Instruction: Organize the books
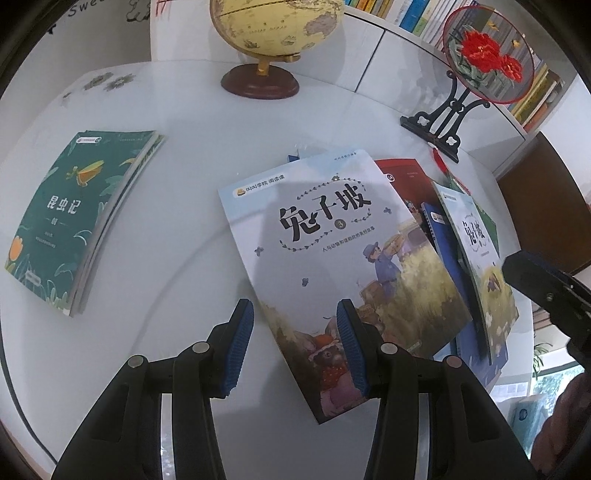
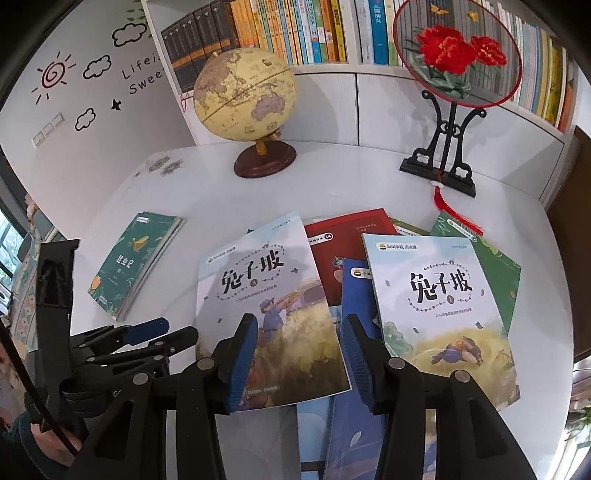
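We saw the left gripper point(image 1: 295, 343) hanging over the white counter point(image 1: 177, 229), its jaws apart and holding nothing; the right finger lay over the lower edge of the pale-blue book numbered 3 point(image 1: 332, 266). The right gripper point(image 2: 299, 358) also had its jaws apart, above the loose heap of books. In this heap the book numbered 3 lay on top at 11 o'clock, a second pale-blue book point(image 2: 439, 314) at 1 o'clock, with a red book point(image 2: 347, 240) and a dark-blue book point(image 2: 354, 295) partly covered under them. A green book point(image 2: 136, 258) lay apart at 10 o'clock. Behind, at 12 o'clock, stood a globe point(image 2: 245, 99) and an embroidered fan on a black stand point(image 2: 456, 55), before a bookshelf point(image 2: 314, 33).
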The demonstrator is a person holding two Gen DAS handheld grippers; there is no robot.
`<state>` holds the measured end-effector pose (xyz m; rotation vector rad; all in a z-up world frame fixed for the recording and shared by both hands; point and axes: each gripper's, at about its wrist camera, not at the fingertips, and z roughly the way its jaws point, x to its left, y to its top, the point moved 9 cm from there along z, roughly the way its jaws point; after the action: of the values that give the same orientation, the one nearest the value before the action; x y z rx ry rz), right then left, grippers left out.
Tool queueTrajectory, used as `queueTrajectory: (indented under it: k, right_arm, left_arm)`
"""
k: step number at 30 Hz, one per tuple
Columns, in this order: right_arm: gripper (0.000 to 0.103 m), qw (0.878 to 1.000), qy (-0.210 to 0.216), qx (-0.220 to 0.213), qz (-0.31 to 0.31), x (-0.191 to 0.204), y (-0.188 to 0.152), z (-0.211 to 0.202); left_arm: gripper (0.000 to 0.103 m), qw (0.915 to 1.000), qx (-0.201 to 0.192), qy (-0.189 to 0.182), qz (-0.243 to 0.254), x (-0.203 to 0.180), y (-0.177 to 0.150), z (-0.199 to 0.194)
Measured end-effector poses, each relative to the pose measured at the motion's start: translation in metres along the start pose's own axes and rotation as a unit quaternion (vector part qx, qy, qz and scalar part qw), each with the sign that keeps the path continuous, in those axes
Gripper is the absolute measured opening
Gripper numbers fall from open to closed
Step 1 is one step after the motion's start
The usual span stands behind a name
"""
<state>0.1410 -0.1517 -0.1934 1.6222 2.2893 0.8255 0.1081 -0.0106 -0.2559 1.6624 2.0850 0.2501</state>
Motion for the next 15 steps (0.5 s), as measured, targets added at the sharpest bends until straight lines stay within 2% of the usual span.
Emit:
queueTrajectory:
  k: [15]
  right_arm:
    - [0.047,1.0,0.004,0.025,0.007,-0.008,-0.004,0.035]
  left_arm:
    - [0.045,0.9991,0.028,-0.025,-0.019,0.001,-0.01,0.009]
